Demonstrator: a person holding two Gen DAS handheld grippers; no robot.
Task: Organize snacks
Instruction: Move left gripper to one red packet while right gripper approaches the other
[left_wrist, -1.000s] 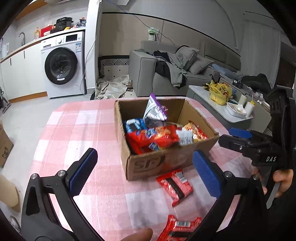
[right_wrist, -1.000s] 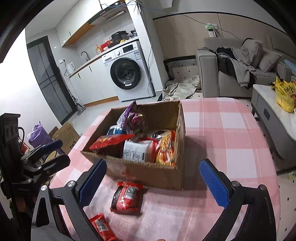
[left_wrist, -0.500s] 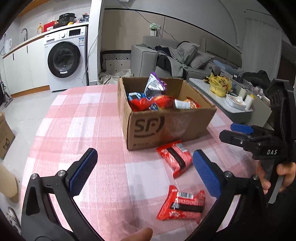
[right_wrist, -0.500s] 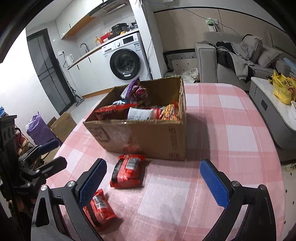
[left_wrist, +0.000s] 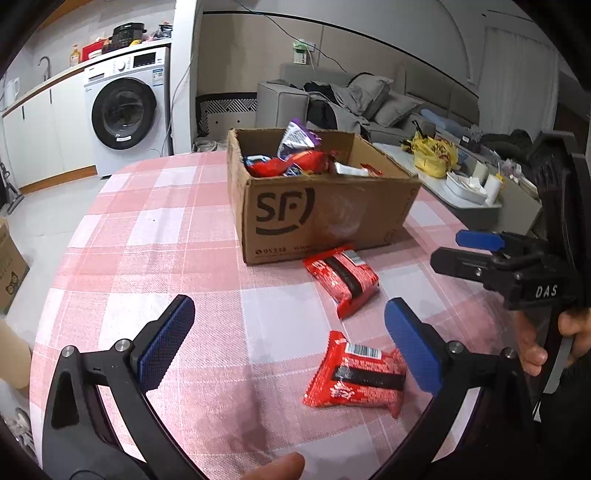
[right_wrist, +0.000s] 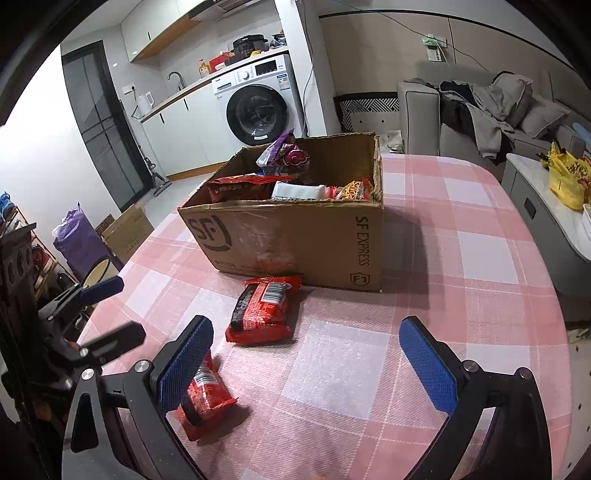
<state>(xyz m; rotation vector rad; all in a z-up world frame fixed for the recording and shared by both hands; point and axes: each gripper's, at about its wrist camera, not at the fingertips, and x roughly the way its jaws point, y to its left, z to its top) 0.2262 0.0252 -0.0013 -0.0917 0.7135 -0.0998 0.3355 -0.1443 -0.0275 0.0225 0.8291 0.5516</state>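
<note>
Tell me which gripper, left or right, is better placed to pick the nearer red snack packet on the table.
Left, probably. The left gripper is open and the nearer red packet lies just ahead by its right finger. From the right gripper, also open, that packet sits off to the side, behind its left finger.

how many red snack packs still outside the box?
2. One red pack lies by the cardboard box front; the other sits nearer, close to the left gripper's right finger. None visibly hidden.
</note>
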